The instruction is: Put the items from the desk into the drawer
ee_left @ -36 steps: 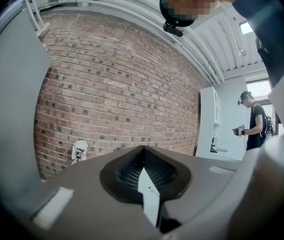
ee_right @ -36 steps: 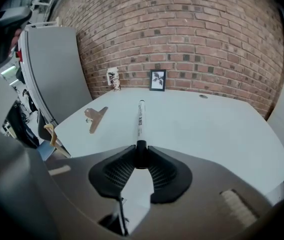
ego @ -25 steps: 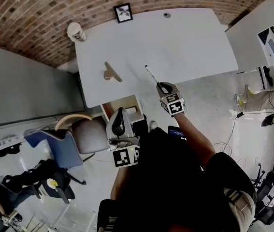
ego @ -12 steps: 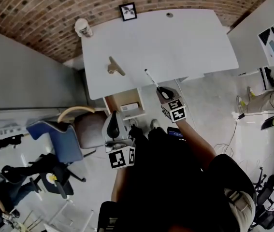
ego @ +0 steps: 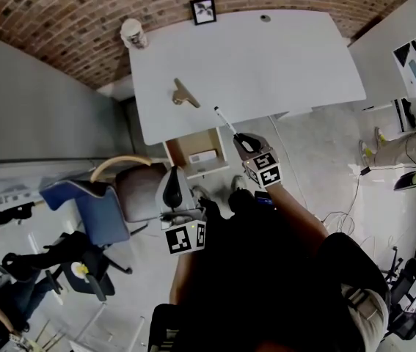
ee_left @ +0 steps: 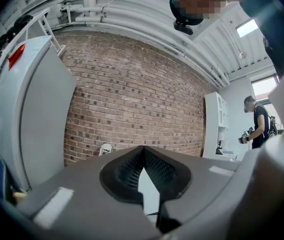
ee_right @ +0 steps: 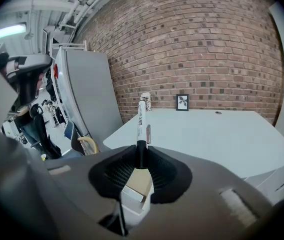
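A white marker with a black cap (ee_right: 142,124) stands up between the jaws of my right gripper (ee_right: 141,151), which is shut on it. In the head view that right gripper (ego: 239,137) hangs at the front edge of the white desk (ego: 281,64), just right of the open wooden drawer (ego: 190,147); a white box (ego: 203,156) lies in the drawer. A tan wooden piece (ego: 185,94) lies on the desk's left part. My left gripper (ego: 177,174) is shut on nothing, below the drawer, its pads (ee_left: 131,169) meeting at the tip.
A paper cup (ego: 133,33) and a small picture frame (ego: 203,10) stand at the desk's far edge by the brick wall. A grey chair (ego: 138,200) and a blue chair (ego: 86,215) stand left of the drawer. A person (ee_left: 259,126) stands far right.
The right gripper has drawn back with the marker from over the desk to its front edge beside the drawer. More of the open drawer shows now. The left gripper has hardly moved.
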Available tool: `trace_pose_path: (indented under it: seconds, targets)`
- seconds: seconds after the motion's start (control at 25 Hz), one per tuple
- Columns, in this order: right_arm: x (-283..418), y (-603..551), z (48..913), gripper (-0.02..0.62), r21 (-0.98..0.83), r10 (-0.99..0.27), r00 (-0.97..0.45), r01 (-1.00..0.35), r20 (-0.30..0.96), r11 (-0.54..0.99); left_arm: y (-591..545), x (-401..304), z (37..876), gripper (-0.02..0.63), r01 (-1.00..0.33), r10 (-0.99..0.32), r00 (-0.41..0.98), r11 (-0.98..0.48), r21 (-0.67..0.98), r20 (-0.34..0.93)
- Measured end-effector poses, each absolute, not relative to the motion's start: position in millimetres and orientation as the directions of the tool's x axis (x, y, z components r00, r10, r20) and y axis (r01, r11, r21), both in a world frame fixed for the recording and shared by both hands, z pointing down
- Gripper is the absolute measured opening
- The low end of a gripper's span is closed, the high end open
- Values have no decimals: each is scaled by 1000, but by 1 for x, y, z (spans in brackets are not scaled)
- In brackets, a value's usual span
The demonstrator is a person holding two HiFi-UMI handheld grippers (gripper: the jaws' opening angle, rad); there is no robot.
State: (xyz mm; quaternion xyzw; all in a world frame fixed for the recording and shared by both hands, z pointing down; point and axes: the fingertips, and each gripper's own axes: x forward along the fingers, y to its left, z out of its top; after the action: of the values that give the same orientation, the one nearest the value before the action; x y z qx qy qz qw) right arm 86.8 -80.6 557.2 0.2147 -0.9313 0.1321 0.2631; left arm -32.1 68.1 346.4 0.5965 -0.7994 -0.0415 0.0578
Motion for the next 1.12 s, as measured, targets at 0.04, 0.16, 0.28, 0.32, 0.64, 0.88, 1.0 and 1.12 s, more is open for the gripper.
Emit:
trace_pose_path:
  seconds: [0.04, 0.16, 0.28, 0.32, 0.64, 0.88, 1.0, 1.12]
  targets:
    - [81, -75, 559, 77, -136, -323, -768, -466, 553, 874, 72, -38, 348, 12, -948, -959, -281, 285, 140, 44]
    - [68, -60, 564, 77, -143, -305, -760, -459, 573, 877, 80, -53, 355, 12, -948, -960, -275, 281, 149, 58]
    - [57, -49, 574, 77, -155, -288, -754, -456, 590, 876, 85, -66, 361, 12, -949, -961, -267, 274, 154, 68]
    - [52, -46, 577, 77, -157, -282, -752, -453, 596, 877, 86, -70, 363, 12, -950, -962, -264, 272, 154, 70]
    - [35, -16, 615, 77, -184, -215, -721, -431, 659, 883, 87, -89, 385, 12, -950, -964, -250, 262, 169, 94]
    - [36, -1, 651, 77, -185, -169, -678, -417, 716, 890, 85, -91, 400, 12, -955, -968, -232, 246, 163, 98]
    - [41, 3, 678, 77, -196, -145, -644, -427, 752, 883, 84, -91, 411, 12, -955, -967, -229, 246, 165, 115]
    - [46, 2, 704, 77, -213, -129, -616, -451, 777, 867, 82, -89, 423, 12, -956, -967, -223, 242, 168, 124]
